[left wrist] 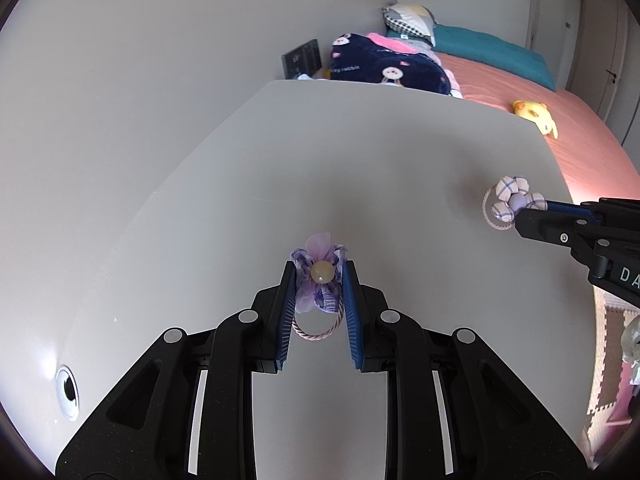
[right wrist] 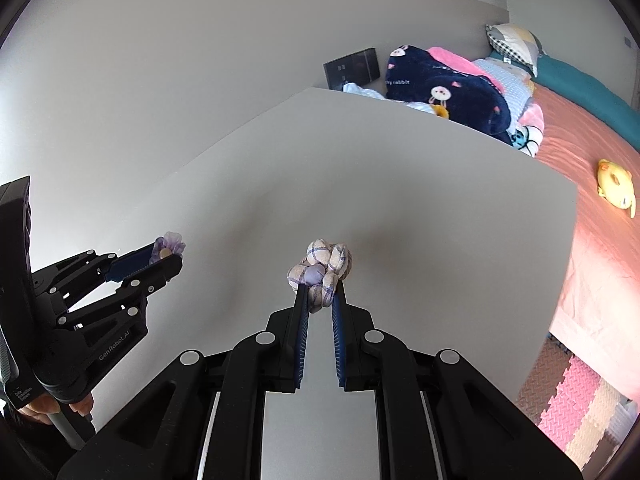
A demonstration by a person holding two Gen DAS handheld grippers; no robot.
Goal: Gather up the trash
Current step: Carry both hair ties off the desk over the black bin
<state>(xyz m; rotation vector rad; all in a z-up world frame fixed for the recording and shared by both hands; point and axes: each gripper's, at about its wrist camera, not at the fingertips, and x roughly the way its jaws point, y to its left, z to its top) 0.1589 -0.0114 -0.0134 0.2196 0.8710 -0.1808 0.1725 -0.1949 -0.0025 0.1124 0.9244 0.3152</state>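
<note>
While both flowers hang clear above the smooth pale grey tabletop (left wrist: pixel 168 264), the left gripper (left wrist: pixel 320 276) pinches a lilac gauze-and-ribbon flower hair tie with a cream bead (left wrist: pixel 321 276) between its ribbed blue pads; the bead faces the camera, sheer petals fan beyond the fingertips, and the twisted pink elastic loop hangs back toward the gripper body, so its long axis runs along the fingers. To the right, the right gripper (right wrist: pixel 320 286) is clamped on a puffy white-and-lilac checked fabric flower hair tie with a matte lilac button centre (right wrist: pixel 320 270), whose padded petals bulge past the tips.
</note>
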